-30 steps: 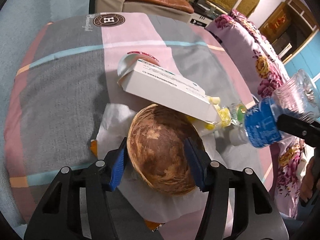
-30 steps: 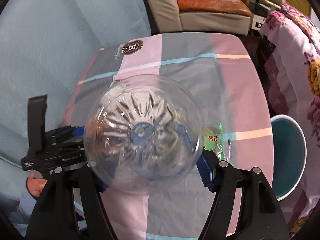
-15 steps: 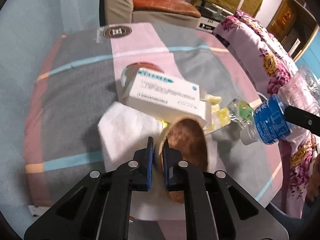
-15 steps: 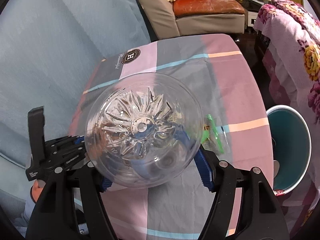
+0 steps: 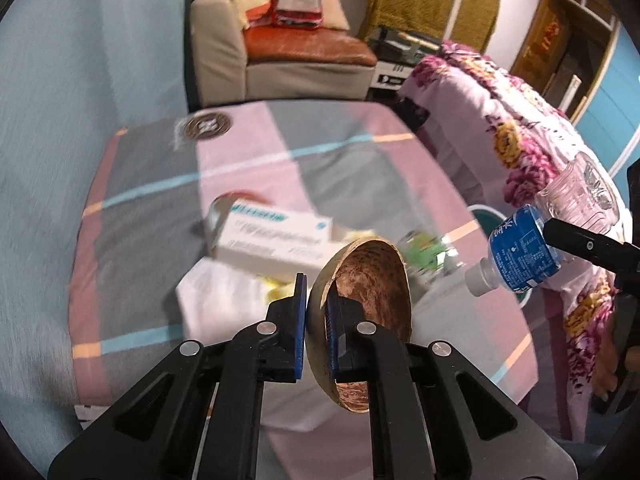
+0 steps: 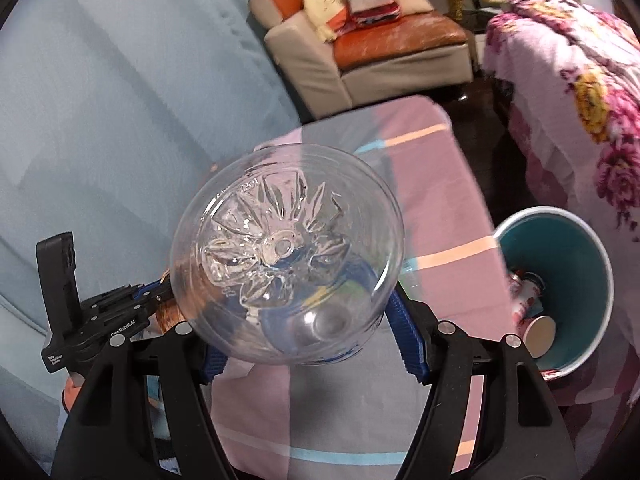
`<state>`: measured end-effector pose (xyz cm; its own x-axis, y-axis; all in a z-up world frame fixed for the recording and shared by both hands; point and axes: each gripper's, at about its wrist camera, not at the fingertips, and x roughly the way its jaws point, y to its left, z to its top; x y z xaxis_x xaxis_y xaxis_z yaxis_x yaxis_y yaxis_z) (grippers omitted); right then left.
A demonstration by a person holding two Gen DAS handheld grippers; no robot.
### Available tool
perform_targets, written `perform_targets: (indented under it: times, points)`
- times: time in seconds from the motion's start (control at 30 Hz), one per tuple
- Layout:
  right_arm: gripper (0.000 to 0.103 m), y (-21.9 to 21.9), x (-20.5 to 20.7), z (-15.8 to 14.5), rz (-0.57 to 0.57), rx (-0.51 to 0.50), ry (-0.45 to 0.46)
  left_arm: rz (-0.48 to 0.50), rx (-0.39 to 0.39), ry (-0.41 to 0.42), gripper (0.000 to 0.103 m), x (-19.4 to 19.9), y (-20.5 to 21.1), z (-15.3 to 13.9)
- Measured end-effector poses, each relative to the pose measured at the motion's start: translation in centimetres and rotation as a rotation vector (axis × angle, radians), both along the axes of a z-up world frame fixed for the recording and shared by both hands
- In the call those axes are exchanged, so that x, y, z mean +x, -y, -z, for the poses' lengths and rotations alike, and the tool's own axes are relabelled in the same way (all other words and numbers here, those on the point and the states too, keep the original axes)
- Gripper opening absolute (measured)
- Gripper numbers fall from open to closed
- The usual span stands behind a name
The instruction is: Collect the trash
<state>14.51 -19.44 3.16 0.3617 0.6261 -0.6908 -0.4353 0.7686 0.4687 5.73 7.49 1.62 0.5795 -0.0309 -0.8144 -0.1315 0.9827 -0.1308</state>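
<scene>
Left gripper (image 5: 316, 322): you pinch the coconut shell (image 5: 362, 320) by its rim, cavity facing right.
Right gripper (image 6: 308, 328): you clasp the bottle (image 6: 286, 254) above the table (image 6: 432, 208), base pointing forward, cap toward you.

Coconut shell halves: one (image 5: 362, 304), lower centre of the left wrist view.
Clear plastic bottles: one (image 6: 286, 252), blue-labelled, centre of the right wrist view.
White cartons: one (image 5: 274, 240), mid-frame in the left wrist view.
White tissues: one (image 5: 218, 300), just below the carton.
Green wrappers: one (image 5: 424, 254), right of the shell; too blurred to say more.
Teal bins: one (image 6: 592, 276), right edge of the right wrist view.
Armchairs: one (image 6: 360, 60), top centre.
Two-finger grippers: two (image 5: 316, 316) (image 6: 316, 336).
</scene>
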Motion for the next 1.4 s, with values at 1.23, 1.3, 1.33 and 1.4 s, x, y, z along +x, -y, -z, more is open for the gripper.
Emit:
perform_targets:
  times: [1.23, 1.3, 1.33, 1.4]
  points:
    - [0.065, 23.4, 5.7, 7.1, 0.507, -0.048, -0.070, 0.504, 0.028, -0.184, 0.015, 18.0, 29.9, 8.5]
    - [0.065, 23.3, 6.0, 7.5, 0.508, -0.053, -0.079, 0.510, 0.025, -0.194, 0.020, 18.1, 30.0, 9.0]
    - [0.065, 23.3, 6.1, 7.6, 0.507, -0.054, -0.082, 0.512, 0.020, -0.197, 0.026, 18.1, 30.0, 9.1]
    - [0.065, 23.0, 6.2, 7.8, 0.504, -0.058, -0.086, 0.513, 0.011, -0.189, 0.039, 18.1, 29.9, 9.0]
